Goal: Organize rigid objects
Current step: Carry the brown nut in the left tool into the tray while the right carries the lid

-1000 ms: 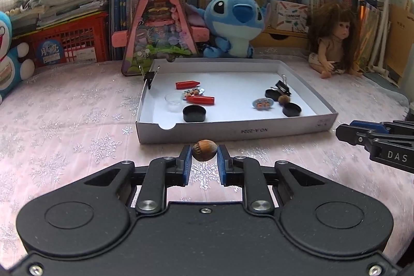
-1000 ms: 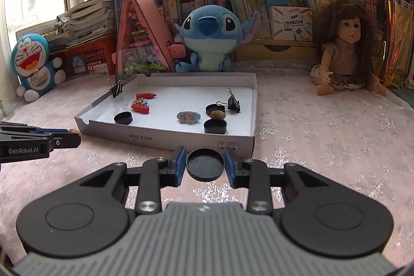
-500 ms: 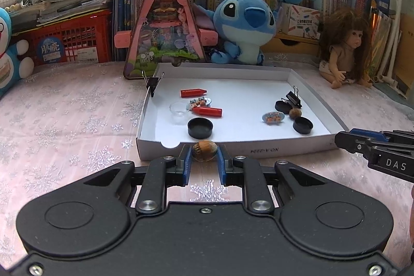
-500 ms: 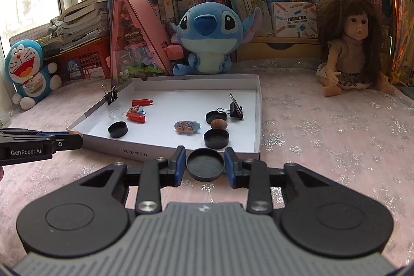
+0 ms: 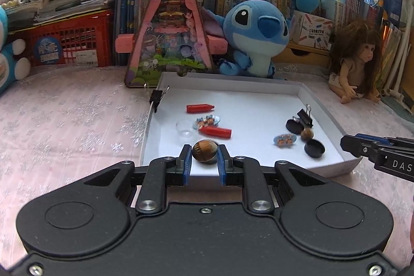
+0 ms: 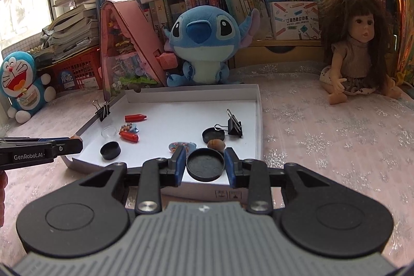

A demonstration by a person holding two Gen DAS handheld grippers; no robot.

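My left gripper (image 5: 204, 155) is shut on a brown walnut (image 5: 204, 150) and holds it over the near left part of the white shallow box (image 5: 258, 118), above a black cap that it mostly hides. My right gripper (image 6: 205, 163) is shut on a black round cap (image 6: 205, 164) over the box's near right edge (image 6: 196, 184). Inside the box lie two red crayons (image 5: 199, 107), black caps (image 5: 314, 148), a second walnut (image 5: 306, 134), binder clips (image 5: 304, 117), a clear cup (image 5: 185, 129) and small printed badges (image 5: 284, 140).
The box sits on a pink snowflake tablecloth (image 5: 64, 115). Behind it stand a pink triangular toy case (image 5: 168, 38), a Stitch plush (image 5: 254, 35), a doll (image 5: 358, 64), a red crate (image 5: 69, 43) and shelves of books. A Doraemon plush (image 6: 20, 84) is at the far left.
Both grippers have moved forward over the box's near edge, carrying the walnut and the cap. The box now looks closer and larger in both views.
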